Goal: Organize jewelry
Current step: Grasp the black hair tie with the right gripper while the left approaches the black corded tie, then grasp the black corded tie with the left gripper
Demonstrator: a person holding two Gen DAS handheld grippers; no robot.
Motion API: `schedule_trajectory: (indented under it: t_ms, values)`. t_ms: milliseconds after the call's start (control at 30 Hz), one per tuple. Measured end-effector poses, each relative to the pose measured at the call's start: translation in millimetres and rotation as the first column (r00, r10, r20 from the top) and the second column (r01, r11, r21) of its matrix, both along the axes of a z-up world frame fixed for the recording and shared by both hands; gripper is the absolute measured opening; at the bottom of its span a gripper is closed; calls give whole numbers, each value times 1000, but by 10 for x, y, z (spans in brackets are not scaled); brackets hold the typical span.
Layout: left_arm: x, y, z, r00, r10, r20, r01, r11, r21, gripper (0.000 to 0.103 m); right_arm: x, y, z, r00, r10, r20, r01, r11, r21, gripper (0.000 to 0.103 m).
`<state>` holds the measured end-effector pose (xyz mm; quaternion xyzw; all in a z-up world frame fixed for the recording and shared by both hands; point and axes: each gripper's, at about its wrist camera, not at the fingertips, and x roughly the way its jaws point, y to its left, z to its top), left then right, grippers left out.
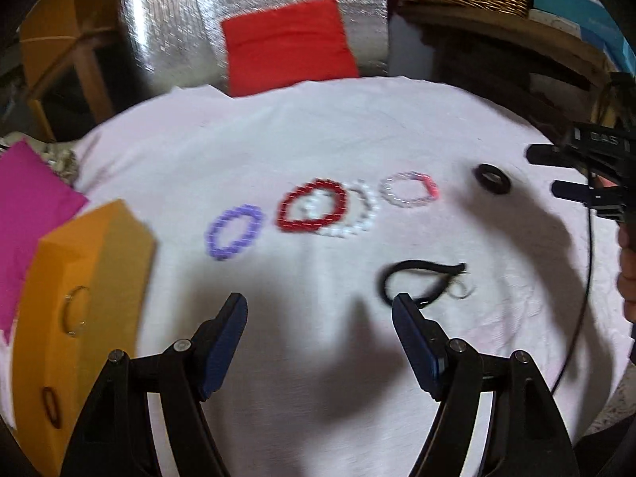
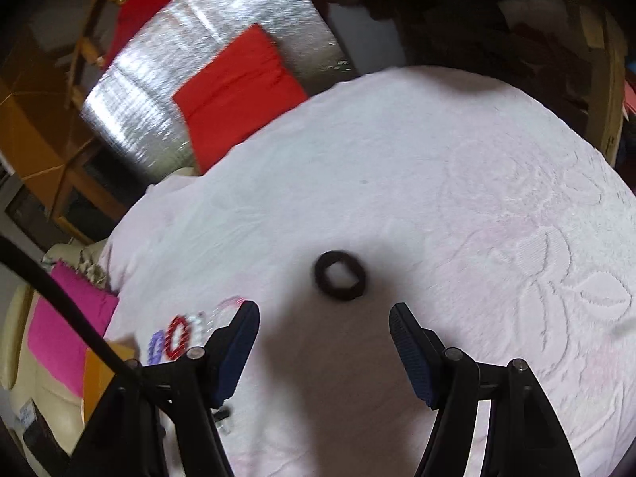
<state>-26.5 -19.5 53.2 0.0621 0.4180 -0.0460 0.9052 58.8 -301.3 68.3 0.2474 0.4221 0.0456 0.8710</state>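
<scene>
- Left gripper (image 1: 318, 306): jaws spread wide, holding nothing, low over the white cloth (image 1: 318, 139).
- Black cord (image 1: 421, 278): a loop with a loose tail, lying flat just at the left gripper's right fingertip (image 1: 401, 306); its long axis runs across that gripper's line of reach, tail pointing toward the right gripper.
- Orange box (image 1: 87, 298): to the left of the cord, beyond the left gripper, with 2 rings (1 pale, 1 dark) already on it.
- Row of 4 bead bracelets beyond the cord: purple (image 1: 234, 232), then red (image 1: 312, 210) overlapping white (image 1: 357, 218), then pink-and-clear (image 1: 409, 190).
- Black ring (image 2: 340, 274): further from the cord, on the right gripper's side, apart from the bracelets and flat on the cloth.
- Right gripper (image 2: 324, 318): jaws also spread and empty; the ring lies straight ahead of its tips, centred between them.
- My reading: the right gripper is the nearer tool for the ring, needing only to go forward and down; the left is nearer the cord (motion blur hides finer detail).
- Red cloth (image 1: 286, 43): furthest off, past the white cloth's far edge.
</scene>
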Motion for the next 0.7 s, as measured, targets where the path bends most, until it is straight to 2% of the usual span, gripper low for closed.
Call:
schedule_trajectory:
  t_ms: [100,200,400,467,500,533,567,633,667,700]
  values:
    - [66,-105,-39,1000,-16,-7,15,999,-52,76,108,-74,-67,1000,-12,-13,12,1000,27,70]
    - [125,-204,-79,999,-36,-12,34,995,-89,76,222,-38,-95,1000,-6,-10,6,1000,2,70]
    - [271,-360,-197,997,-69,-38,64,990,-125,74,455,225,-218,999,36,-21,-39,987,-153,67]
    - [310,-404,-242,994,-90,-63,80,986,-143,62,531,298,-296,998,46,-45,-54,975,-214,44]
    - [323,-425,-264,992,-99,-72,87,985,-150,60,553,309,-332,998,45,-54,-56,970,-235,38]
    - [325,-452,-274,992,-103,-66,93,985,-143,60,572,321,-382,998,32,-57,-47,960,-274,25]
    - [327,-470,-273,992,-109,-59,100,986,-136,55,568,321,-401,998,23,-51,-38,952,-305,16]
    - [340,-492,-272,991,-119,-53,111,983,-144,44,566,292,-394,999,22,-43,-34,951,-307,11]
    - [351,-482,-267,992,-115,-52,106,982,-156,32,554,254,-375,999,19,-39,-30,957,-290,11]
    - [356,-475,-261,992,-114,-52,104,980,-170,26,533,238,-370,999,20,-37,-29,959,-281,11]
